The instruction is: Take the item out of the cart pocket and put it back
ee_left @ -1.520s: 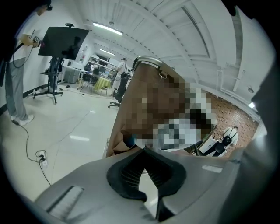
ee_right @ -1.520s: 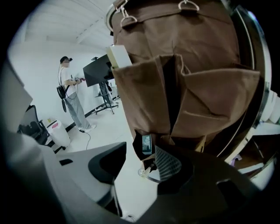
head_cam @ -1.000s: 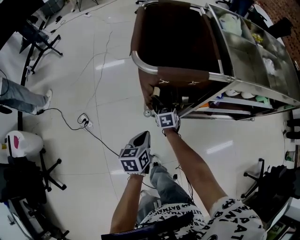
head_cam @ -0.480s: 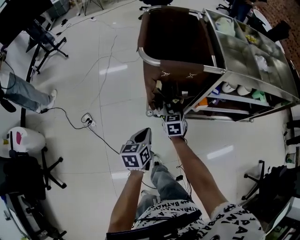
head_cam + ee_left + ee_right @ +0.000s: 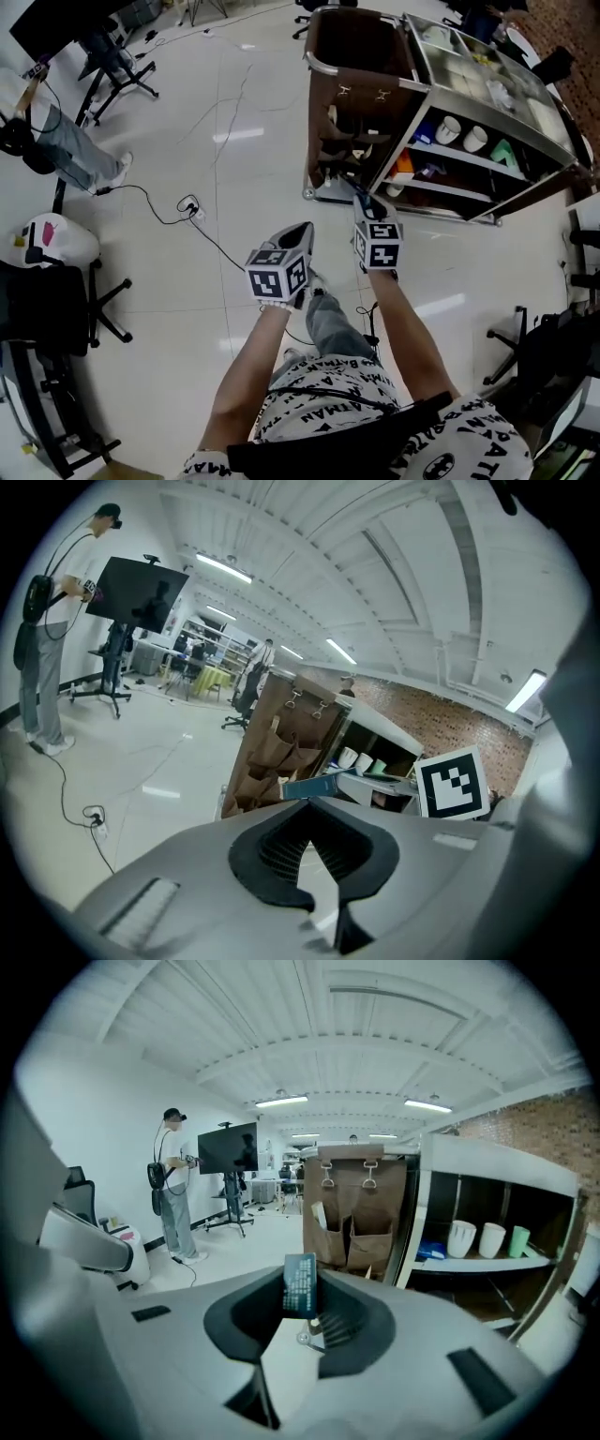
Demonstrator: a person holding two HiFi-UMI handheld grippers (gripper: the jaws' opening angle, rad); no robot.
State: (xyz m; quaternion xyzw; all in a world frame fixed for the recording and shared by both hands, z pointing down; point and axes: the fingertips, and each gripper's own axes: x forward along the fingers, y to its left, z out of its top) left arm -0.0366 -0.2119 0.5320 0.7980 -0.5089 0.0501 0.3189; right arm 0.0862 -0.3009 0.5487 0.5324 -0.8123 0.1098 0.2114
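Between the jaws of the right claw [image 5: 302, 1309] a small dark blue packet [image 5: 300, 1283] is gripped upright, clenched by its lower edge so that most of it stands free above the tips. It is held clear of the cart [image 5: 422, 89], out in front of the brown fabric pockets [image 5: 352, 1232] hung on the cart's end. The removal is therefore judged done, with the return the part left. A vertical hold like this should suit a slide down into a narrow pocket mouth. The left claw [image 5: 309, 803] is closed on nothing and held low beside the right, out of the way. White cups [image 5: 476, 1238] are seen on a shelf.
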